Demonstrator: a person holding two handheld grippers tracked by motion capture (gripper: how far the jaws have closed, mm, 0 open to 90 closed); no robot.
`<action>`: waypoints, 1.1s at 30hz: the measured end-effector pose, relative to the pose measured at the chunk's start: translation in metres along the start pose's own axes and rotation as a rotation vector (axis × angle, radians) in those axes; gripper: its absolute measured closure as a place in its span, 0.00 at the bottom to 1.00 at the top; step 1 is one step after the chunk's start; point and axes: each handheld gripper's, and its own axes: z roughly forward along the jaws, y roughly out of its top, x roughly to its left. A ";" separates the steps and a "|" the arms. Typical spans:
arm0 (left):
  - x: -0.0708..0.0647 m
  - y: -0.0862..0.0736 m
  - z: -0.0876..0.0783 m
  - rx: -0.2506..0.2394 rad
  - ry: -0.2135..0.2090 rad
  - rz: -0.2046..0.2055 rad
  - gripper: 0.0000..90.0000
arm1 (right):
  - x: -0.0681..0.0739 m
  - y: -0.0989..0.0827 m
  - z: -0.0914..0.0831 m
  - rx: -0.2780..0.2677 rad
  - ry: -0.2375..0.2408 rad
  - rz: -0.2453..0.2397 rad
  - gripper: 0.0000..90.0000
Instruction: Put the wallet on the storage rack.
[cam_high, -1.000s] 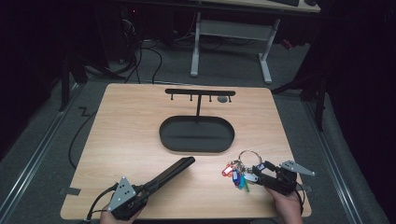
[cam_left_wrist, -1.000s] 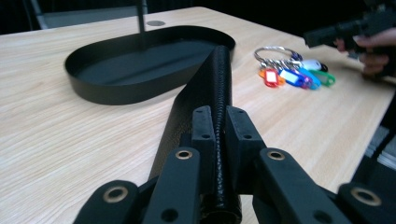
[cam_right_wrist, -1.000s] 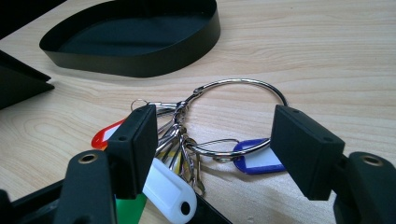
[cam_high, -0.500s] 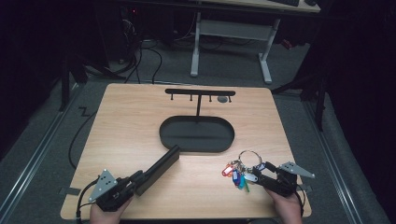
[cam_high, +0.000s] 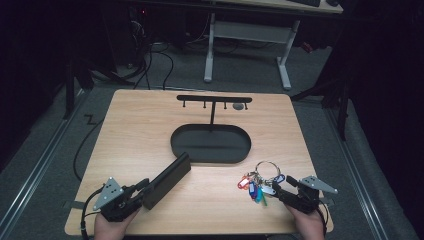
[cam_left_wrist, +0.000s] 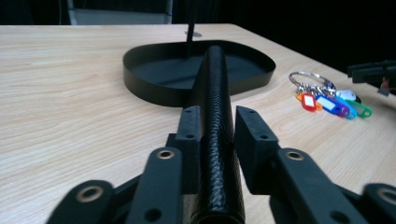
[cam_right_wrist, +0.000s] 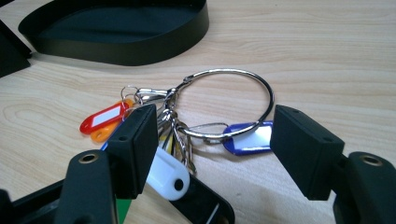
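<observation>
The left gripper, jaws just loosening around the black case, is pointing along its long axis toward the tray at frame centre.

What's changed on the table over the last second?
The left hand-held gripper slid left along the near edge, dragging the black case with it. Its jaws have just been opening, and a gap now shows beside the case between them. The right hand-held gripper, key bunch and black tray stayed put.
</observation>
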 end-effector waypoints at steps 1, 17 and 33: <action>-0.001 0.000 0.002 0.014 0.001 0.015 0.77 | -0.001 -0.001 0.000 0.001 -0.001 -0.002 0.37; -0.014 0.001 0.014 0.137 0.071 0.129 0.57 | 0.000 -0.001 -0.010 -0.015 -0.004 -0.043 0.36; -0.028 0.017 0.032 0.379 0.180 0.243 0.60 | -0.002 -0.001 -0.006 -0.012 0.079 -0.113 0.34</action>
